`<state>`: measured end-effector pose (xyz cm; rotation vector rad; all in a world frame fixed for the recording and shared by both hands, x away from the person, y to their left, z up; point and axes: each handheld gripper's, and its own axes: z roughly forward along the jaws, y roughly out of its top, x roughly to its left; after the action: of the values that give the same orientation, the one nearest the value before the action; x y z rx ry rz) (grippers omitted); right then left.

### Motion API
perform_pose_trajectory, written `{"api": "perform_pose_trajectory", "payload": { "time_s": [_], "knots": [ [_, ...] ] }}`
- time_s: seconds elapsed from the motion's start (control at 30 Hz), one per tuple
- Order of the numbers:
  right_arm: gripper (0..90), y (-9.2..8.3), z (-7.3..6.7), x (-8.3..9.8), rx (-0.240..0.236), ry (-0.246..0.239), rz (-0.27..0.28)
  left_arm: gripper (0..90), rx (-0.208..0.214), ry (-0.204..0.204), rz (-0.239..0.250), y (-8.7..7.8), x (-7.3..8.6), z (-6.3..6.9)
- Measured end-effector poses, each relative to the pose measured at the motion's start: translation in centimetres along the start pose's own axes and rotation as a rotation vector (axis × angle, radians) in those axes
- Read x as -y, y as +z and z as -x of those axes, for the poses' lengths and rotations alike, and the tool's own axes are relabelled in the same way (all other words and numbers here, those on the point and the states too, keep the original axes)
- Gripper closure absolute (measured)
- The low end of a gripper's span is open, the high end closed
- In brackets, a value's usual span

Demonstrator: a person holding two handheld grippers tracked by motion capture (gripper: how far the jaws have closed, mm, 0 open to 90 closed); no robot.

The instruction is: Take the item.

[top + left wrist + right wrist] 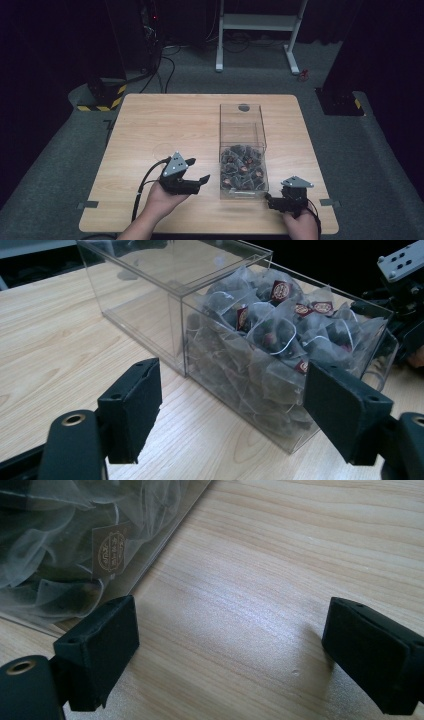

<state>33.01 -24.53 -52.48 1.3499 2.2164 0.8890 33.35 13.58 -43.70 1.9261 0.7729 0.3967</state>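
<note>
A clear box (242,150) stood on the wooden table (150,125), a bit to the right of the middle. It had two parts. The far part looked bare, and the near part was full of tea bags (242,167) with little red tags.

The left gripper (196,172) was just to the left of the box, near the full part, and did not touch it. Its fingers (131,407) were wide apart with nothing between them. In the left gripper view, the box (210,325) sat a little way in front of the fingers, and the tea bags (270,340) showed through its clear wall.

The right gripper (272,201) was by the near right corner of the box. Its fingers (100,650) were wide apart too and held nothing. In the right gripper view, only bare table (280,580) lay between them, and the box (75,540) was up and to the left, just past the left finger.
</note>
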Motion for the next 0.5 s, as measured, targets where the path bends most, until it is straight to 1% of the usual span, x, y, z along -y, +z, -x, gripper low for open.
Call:
{"api": "perform_pose_trajectory", "payload": {
  "time_s": [0.2, 0.23, 0.27, 0.5],
  "knots": [
    [7.8, 0.0, 0.0, 0.0, 0.000, 0.000, 0.000, 24.1, 0.010, 0.000, 0.001, 0.5, -0.4, 0.4],
    [7.7, 0.0, 0.0, 0.0, -0.001, 0.000, 0.000, 24.1, 0.010, 0.007, 0.000, 0.6, -0.4, 0.4],
    [7.8, 0.0, 0.0, 0.0, -0.001, 0.000, 0.000, 24.2, 0.014, 0.003, -0.002, 0.7, -0.4, 0.5],
    [7.7, 0.0, 0.0, 0.0, -0.001, -0.001, 0.000, 24.4, 0.025, 0.023, -0.012, 1.4, -1.0, 0.9]
  ]
}}
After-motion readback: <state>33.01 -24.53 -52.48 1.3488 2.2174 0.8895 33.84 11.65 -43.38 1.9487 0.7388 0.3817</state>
